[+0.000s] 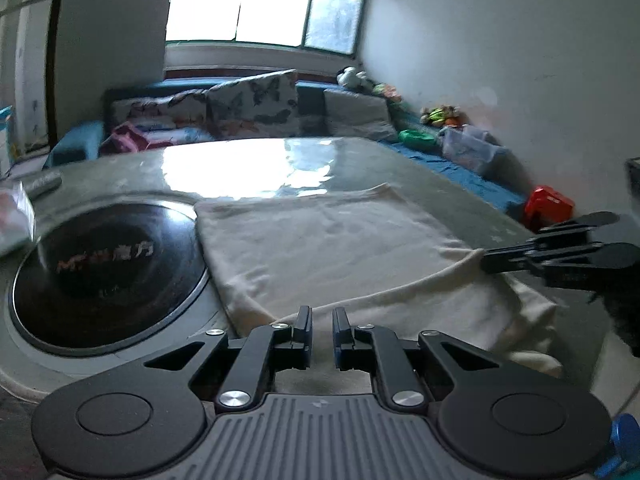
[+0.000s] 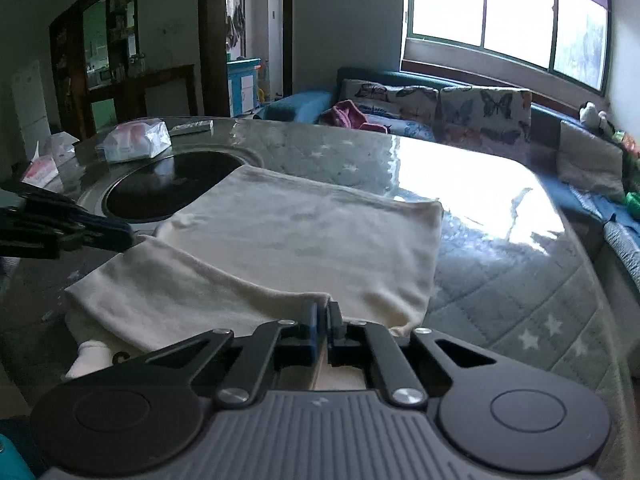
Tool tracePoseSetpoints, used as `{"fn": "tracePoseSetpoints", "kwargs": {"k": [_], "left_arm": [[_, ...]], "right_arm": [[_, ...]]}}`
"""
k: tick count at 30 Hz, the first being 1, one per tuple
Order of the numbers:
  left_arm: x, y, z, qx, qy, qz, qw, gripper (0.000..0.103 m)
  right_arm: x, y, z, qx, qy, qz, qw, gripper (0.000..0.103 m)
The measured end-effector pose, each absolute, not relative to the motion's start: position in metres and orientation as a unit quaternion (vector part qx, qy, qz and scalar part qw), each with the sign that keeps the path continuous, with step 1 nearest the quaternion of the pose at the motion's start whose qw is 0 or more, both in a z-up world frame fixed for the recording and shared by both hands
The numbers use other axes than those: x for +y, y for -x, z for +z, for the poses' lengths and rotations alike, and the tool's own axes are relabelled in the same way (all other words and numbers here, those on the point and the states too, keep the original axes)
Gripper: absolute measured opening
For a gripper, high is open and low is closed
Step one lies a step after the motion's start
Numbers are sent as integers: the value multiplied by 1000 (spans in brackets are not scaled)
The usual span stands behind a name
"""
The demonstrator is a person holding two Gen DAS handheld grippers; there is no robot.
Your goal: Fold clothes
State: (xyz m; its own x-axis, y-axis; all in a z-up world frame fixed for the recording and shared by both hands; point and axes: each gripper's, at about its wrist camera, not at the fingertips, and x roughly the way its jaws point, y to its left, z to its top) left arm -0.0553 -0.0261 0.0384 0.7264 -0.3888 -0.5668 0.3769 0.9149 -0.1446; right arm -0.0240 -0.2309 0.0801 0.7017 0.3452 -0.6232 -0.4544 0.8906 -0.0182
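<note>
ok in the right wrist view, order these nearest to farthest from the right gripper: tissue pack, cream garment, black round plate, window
From the right gripper:
1. cream garment, its edge at the fingertips
2. black round plate, left, set in the table
3. tissue pack, beyond the plate, far left
4. window, back wall, upper right

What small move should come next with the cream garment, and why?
Probably close the left tongs on the near edge of the cream garment: they stand slightly apart with nothing gripped, while the right tongs pinch the folded edge.
</note>
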Motion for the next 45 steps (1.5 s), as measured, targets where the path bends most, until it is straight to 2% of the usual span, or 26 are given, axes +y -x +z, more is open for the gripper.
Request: {"fn": "tracePoseSetpoints", "kwargs": {"k": [6,14,21,27,35,45], "left_arm": [[-16,53,27,320,14,-184,929,13],[-31,56,43,297,-1,-200,934,13],[-39,51,27,319,-21,-204,925,13],[-47,70,38,304,-30,-224,925,13],[-76,91,30,316,-48,-270,908,13],[-77,105,30,316,-67,-269,907,14]], "right_arm": [[-239,13,66,347,83,198,913,3],[-230,16,79,319,80,236,914,7],[-218,10,62,337,100,255,901,8],[-222,30,72,336,112,270,895,16],[-222,52,66,352,115,290,882,17],[-225,60,65,345,116,288,886,20]]}}
